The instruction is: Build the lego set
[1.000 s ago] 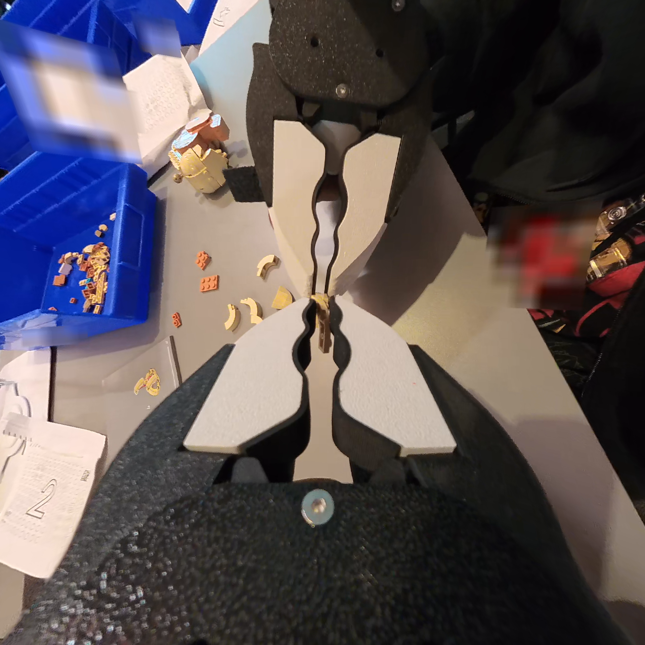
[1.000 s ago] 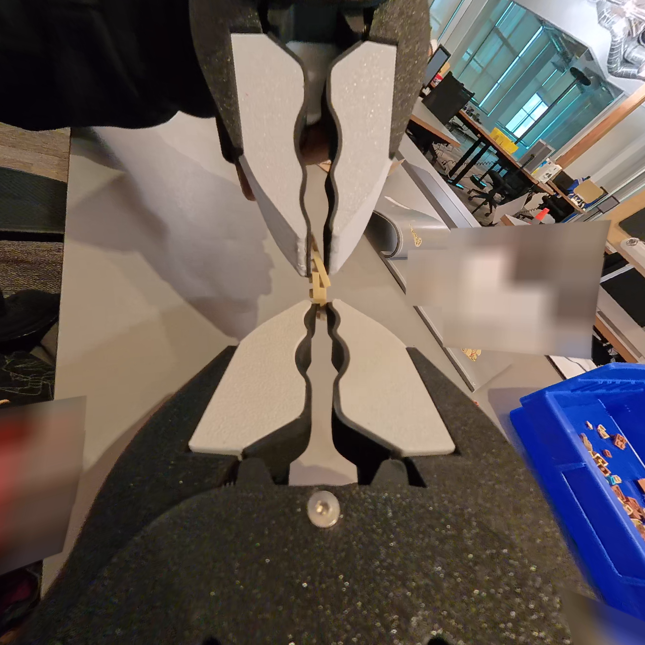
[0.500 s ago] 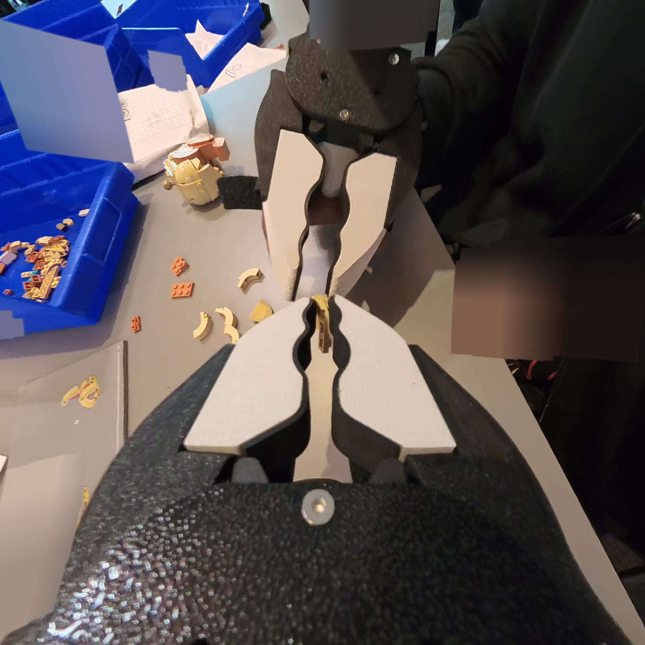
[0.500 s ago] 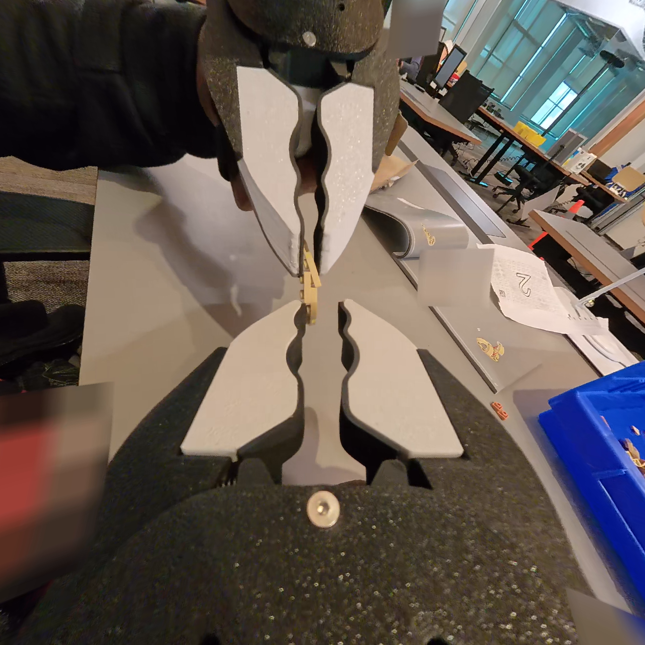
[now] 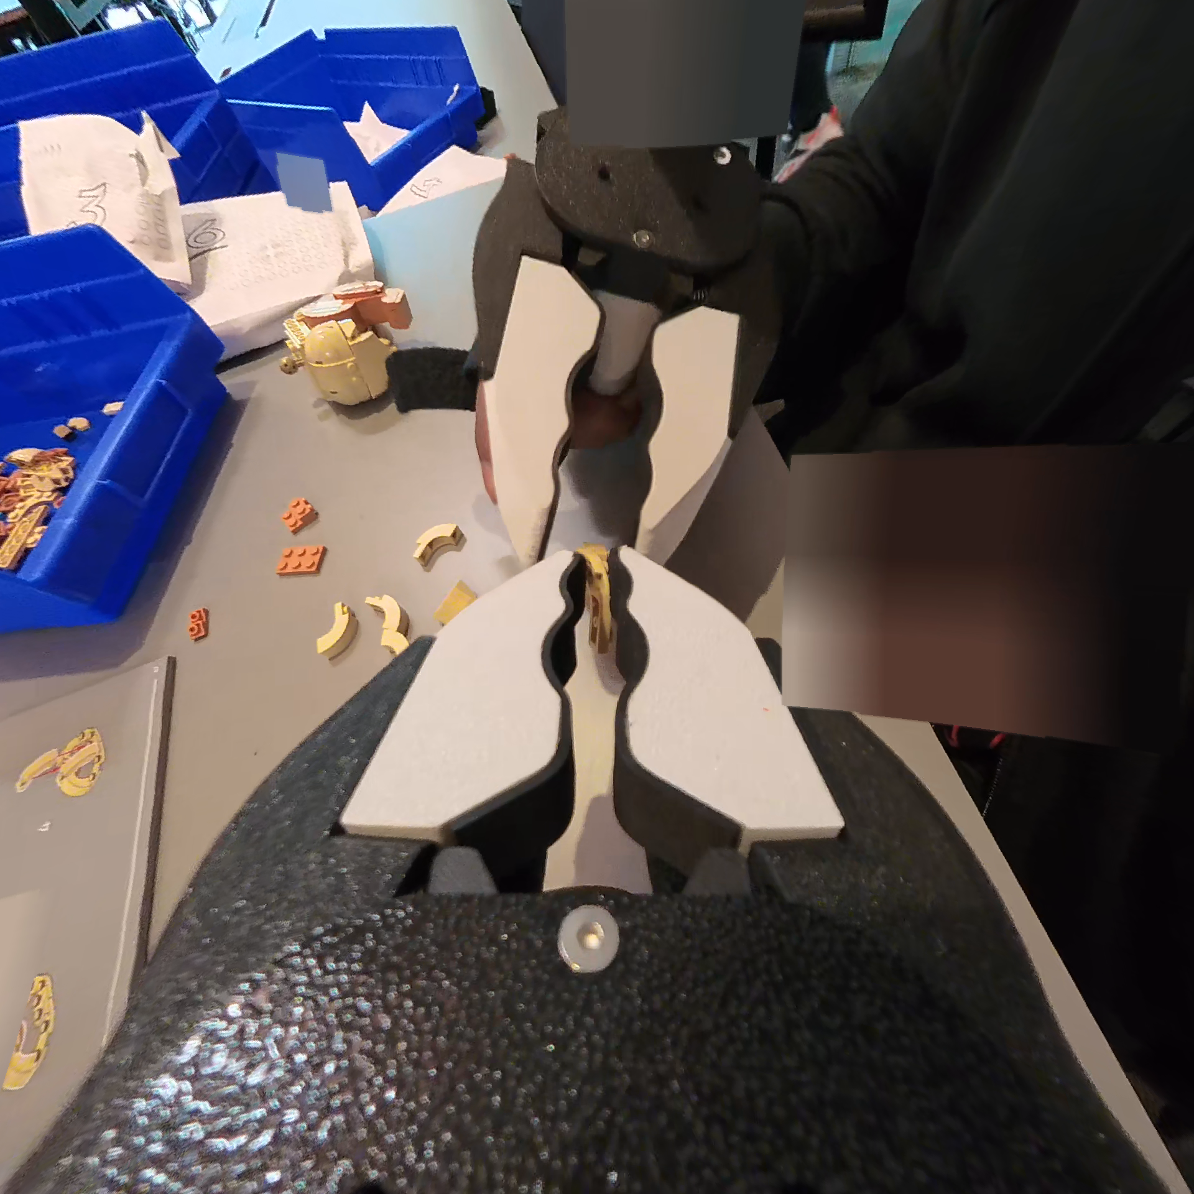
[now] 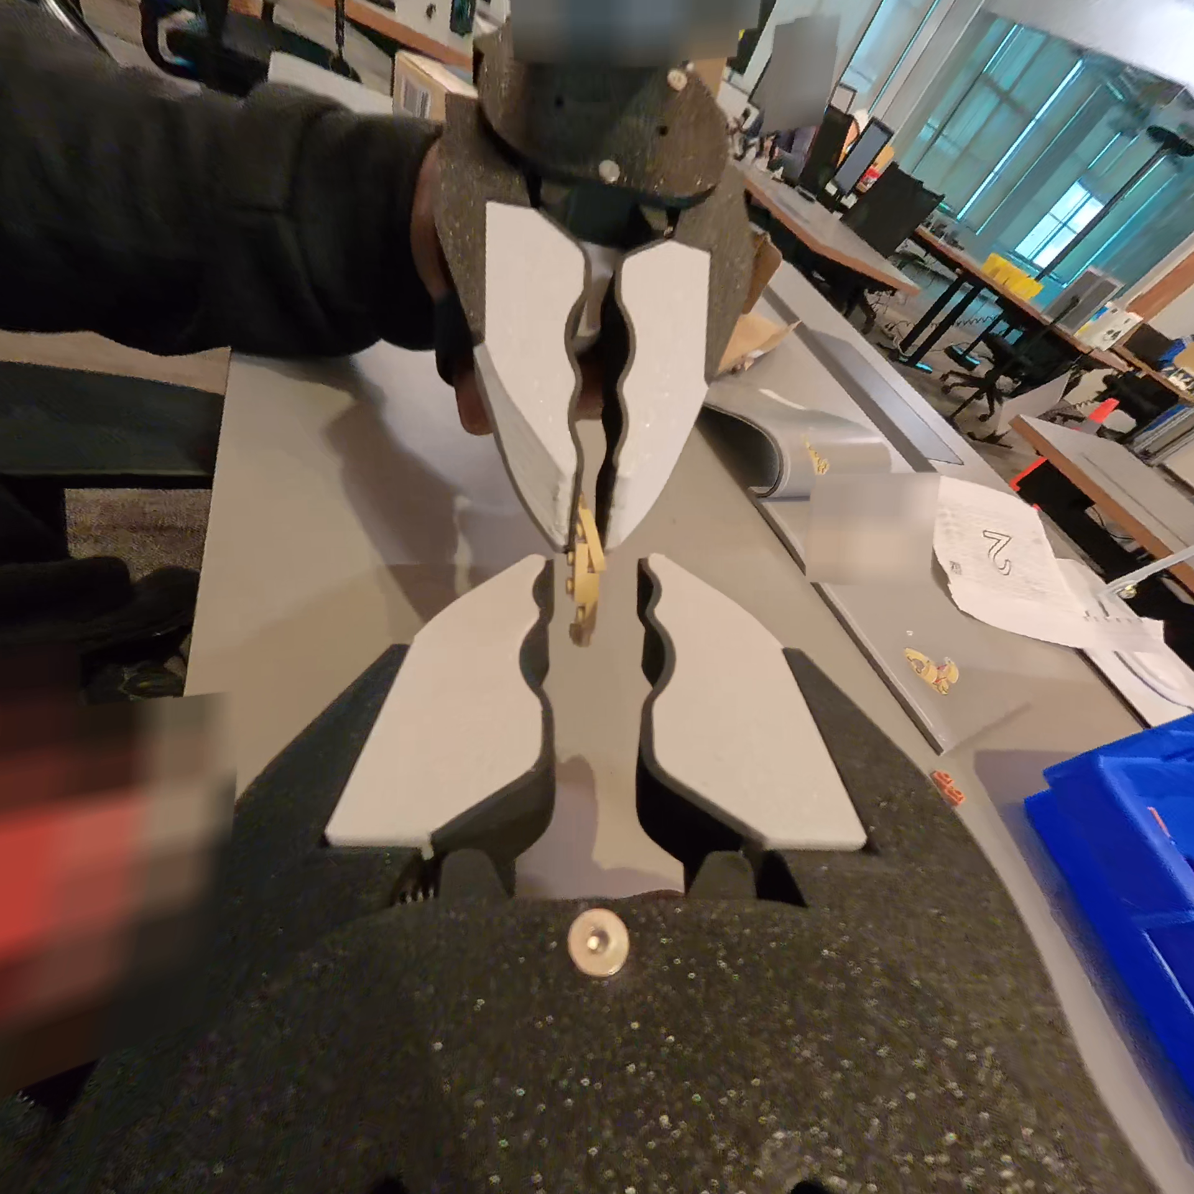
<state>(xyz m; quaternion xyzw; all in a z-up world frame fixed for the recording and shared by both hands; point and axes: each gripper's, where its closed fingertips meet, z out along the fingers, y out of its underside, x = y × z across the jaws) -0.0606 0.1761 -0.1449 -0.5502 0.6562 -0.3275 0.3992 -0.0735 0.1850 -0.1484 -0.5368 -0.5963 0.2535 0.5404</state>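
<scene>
Left gripper (image 5: 594, 559): fingers clenched on a small tan arch assembly (image 5: 597, 604), pinched edge-on at the tips and held in the air above the bench (image 5: 400, 471). In the right wrist view the same piece (image 6: 585, 575) hangs out past the left tips, studs showing along one edge.

Right gripper (image 6: 594, 562): fingers spread, gripping nothing. The tan piece sits in the gap between them; it looks apart from both pads, though the tips crowd it and a light touch on one side can't be ruled out.

Step in hand, as I read it: joining curved tan pieces into one sub-assembly, the left holding, the right free.

On the bench to the left:
- loose tan arches (image 5: 439, 544), several, near one another
- orange plates (image 5: 300, 559), two larger and one small
- a part-built tan and orange model (image 5: 345, 349) farther back
- blue bins (image 5: 97, 413) holding more small parts, with printed sheets (image 5: 271, 258) behind

Next move probably calls for the right to fetch another arch from the loose ones, grip it by its flat faces, then line its studs up squarely with the held piece before pressing. The left needs to hold firm; the piece is thin and could twist in the pinch.
</scene>
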